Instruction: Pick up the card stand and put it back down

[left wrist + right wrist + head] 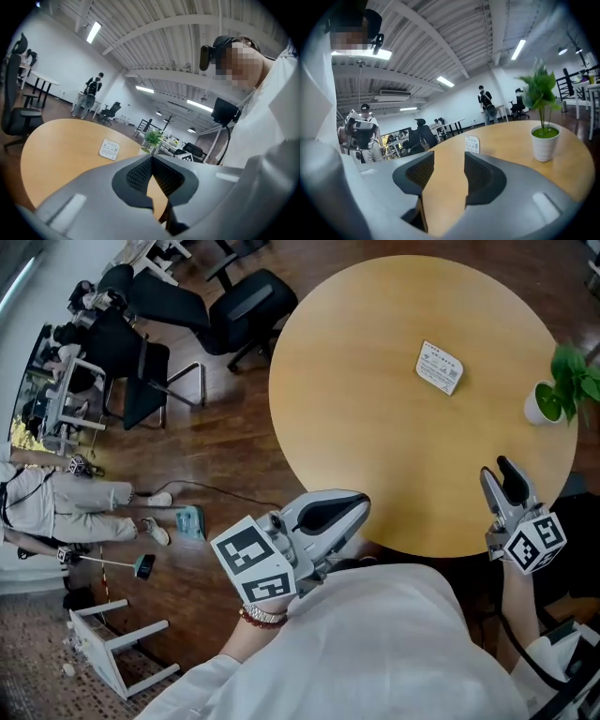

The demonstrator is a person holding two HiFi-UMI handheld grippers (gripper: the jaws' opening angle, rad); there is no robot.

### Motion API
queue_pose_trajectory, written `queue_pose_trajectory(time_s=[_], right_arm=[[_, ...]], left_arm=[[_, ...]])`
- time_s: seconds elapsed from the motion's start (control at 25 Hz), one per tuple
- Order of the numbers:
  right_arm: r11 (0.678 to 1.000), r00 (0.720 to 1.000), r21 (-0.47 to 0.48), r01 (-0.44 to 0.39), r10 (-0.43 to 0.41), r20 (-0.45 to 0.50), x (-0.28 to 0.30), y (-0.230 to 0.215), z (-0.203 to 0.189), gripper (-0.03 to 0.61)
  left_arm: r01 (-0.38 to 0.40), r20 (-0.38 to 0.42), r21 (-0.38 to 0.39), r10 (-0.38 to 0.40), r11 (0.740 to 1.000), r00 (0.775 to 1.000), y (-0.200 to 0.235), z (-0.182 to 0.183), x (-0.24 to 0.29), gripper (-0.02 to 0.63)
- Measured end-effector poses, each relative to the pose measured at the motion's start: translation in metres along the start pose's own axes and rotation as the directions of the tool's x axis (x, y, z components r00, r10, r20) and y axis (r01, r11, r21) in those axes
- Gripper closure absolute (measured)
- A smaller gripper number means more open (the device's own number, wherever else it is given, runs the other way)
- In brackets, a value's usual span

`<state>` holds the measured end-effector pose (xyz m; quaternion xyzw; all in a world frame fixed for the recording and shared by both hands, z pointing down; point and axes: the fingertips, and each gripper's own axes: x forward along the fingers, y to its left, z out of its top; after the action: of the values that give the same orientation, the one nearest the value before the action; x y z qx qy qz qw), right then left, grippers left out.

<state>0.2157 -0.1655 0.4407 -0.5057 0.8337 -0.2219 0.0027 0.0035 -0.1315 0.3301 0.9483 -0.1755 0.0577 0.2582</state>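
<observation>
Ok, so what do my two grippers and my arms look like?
Both the left gripper and right gripper have smooth light-grey shells with black insets, tapering into two jaws lined with dark ribbed pads. Each carries a white cube with black square markers. You wear a white top and a reddish beaded bracelet on the left wrist.

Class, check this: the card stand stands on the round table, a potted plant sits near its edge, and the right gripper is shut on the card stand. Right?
No. The right gripper is open, clear of the card stand, only the round table showing between its jaws; the right gripper view shows it. The rest holds: card stand on that table, potted plant near its edge.
</observation>
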Motion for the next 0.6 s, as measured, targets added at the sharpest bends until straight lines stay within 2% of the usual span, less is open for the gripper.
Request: queue_pose_trajectory(time_s=[0.16,0.32,0.52,0.6], right_arm=[[0.996,0.997,-0.078,-0.030,0.036,0.071,-0.045,0.090,0.024,0.407],[0.993,0.991,-0.122,-0.007,0.023,0.132,-0.094,0.172,0.031,0.408],[0.991,0.982,-0.129,0.040,-0.015,0.189,-0.139,0.249,0.041,0.408],[0.989,0.977,-0.127,0.073,-0.046,0.206,-0.151,0.266,0.040,0.408]], left_arm=[[0.100,0.003,0.022,-0.100,0.995,0.995,-0.035,-0.019,-0.016,0.625],[0.217,0.020,0.034,-0.218,0.975,0.976,-0.077,-0.032,-0.047,0.626],[0.286,-0.025,0.077,-0.285,0.955,0.958,-0.104,-0.054,-0.086,0.624],[0.308,-0.049,0.075,-0.305,0.948,0.951,-0.105,-0.059,-0.090,0.626]])
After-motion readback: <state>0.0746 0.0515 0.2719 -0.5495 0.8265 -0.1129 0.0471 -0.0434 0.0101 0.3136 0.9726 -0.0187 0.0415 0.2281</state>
